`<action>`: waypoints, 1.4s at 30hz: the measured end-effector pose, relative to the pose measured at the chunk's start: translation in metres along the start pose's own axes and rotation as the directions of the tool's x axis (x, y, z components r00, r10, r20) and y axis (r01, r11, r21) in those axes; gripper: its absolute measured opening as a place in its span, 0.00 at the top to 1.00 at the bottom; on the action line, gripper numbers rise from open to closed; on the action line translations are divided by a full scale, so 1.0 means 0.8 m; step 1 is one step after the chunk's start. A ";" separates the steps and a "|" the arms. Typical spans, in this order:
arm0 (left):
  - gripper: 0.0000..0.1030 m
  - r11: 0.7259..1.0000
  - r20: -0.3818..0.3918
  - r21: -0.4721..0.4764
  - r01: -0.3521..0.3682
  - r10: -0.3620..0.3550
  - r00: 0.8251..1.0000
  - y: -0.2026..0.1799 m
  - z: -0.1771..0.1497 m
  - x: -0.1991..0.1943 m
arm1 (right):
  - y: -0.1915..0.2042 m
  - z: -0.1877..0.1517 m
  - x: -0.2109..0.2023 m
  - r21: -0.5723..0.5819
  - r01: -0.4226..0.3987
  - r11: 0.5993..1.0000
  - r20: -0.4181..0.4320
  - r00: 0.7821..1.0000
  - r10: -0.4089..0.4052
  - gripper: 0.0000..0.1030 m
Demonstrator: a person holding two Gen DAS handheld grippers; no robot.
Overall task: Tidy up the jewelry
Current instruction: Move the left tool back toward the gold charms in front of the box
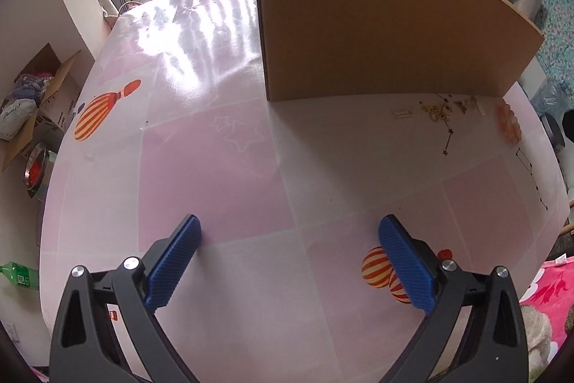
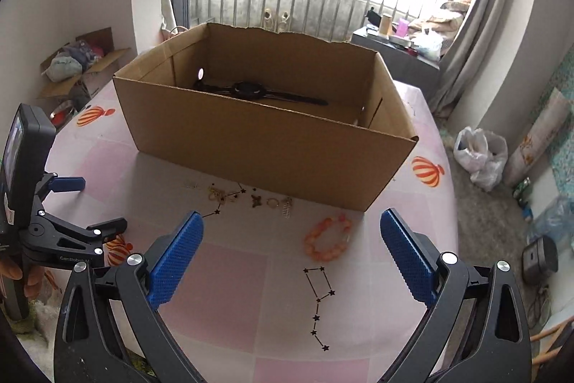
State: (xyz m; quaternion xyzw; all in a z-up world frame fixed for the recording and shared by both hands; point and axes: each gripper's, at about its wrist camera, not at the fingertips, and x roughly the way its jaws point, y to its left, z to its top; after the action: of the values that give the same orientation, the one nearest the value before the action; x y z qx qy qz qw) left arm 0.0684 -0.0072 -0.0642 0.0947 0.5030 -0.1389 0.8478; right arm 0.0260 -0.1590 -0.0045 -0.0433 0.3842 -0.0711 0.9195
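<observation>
An open cardboard box (image 2: 265, 139) stands on the table, with a black watch (image 2: 251, 91) lying inside it. In front of the box lies a row of small gold pieces (image 2: 219, 194), a butterfly charm (image 2: 256, 200), a ring (image 2: 272, 202) and a pale clip (image 2: 286, 207). An orange bead bracelet (image 2: 328, 239) lies to their right. My right gripper (image 2: 292, 216) hangs open just short of them, holding nothing. My left gripper (image 1: 290, 221) is open and empty over bare cloth, left of the box (image 1: 376, 34). From there the gold pieces (image 1: 437, 112) and bracelet (image 1: 508, 124) lie far right.
The table wears a pink checked cloth (image 1: 215, 167) printed with balloons and star lines (image 2: 319, 304). On the floor are a box of clutter (image 1: 32, 110), a metal bowl (image 1: 36, 171), a green bottle (image 1: 19, 275) and a plastic bag (image 2: 480, 157).
</observation>
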 end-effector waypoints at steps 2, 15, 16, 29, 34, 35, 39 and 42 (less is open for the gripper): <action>0.05 1.000 0.014 0.000 0.001 -0.001 1.000 -0.001 -0.004 -0.001 | -0.012 -0.003 -0.002 0.038 -0.045 0.998 0.007 0.999 0.045 0.08; 0.05 1.000 0.067 0.011 0.007 -0.007 0.998 -0.001 -0.009 -0.005 | -0.092 -0.015 0.002 0.345 -0.167 0.924 0.048 0.986 0.160 0.08; 0.05 1.000 0.067 0.012 0.006 -0.007 0.998 0.000 -0.008 -0.005 | -0.096 -0.015 0.004 0.353 -0.176 0.919 0.049 0.984 0.170 0.08; 0.32 0.980 0.206 0.150 0.128 -0.158 0.966 -0.055 0.017 -0.036 | -0.097 -0.036 0.034 0.352 -0.194 0.916 -0.004 0.978 0.209 0.28; 0.49 0.960 0.196 0.210 0.185 -0.227 0.954 -0.083 0.030 -0.026 | -0.073 -0.029 0.045 0.294 -0.258 0.920 -0.010 0.962 0.273 0.43; 0.53 0.956 0.192 0.221 0.191 -0.235 0.953 -0.088 0.031 -0.023 | -0.065 -0.026 0.048 0.276 -0.276 0.921 -0.012 0.957 0.290 0.47; 0.63 0.944 0.191 0.272 0.185 -0.242 0.951 -0.108 0.036 -0.013 | -0.037 -0.018 0.061 0.199 -0.296 0.934 -0.034 0.950 0.309 0.58; 0.68 0.936 0.186 0.308 0.172 -0.237 0.954 -0.119 0.037 -0.005 | -0.030 -0.014 0.075 0.191 -0.302 0.934 -0.055 0.947 0.317 0.67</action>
State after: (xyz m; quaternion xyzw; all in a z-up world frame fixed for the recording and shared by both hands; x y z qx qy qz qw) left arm 0.0596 -0.1058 -0.0482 0.1480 0.3876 -0.3081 0.8561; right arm 0.0573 -0.1929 -0.0508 0.1043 0.4167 0.0383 0.9022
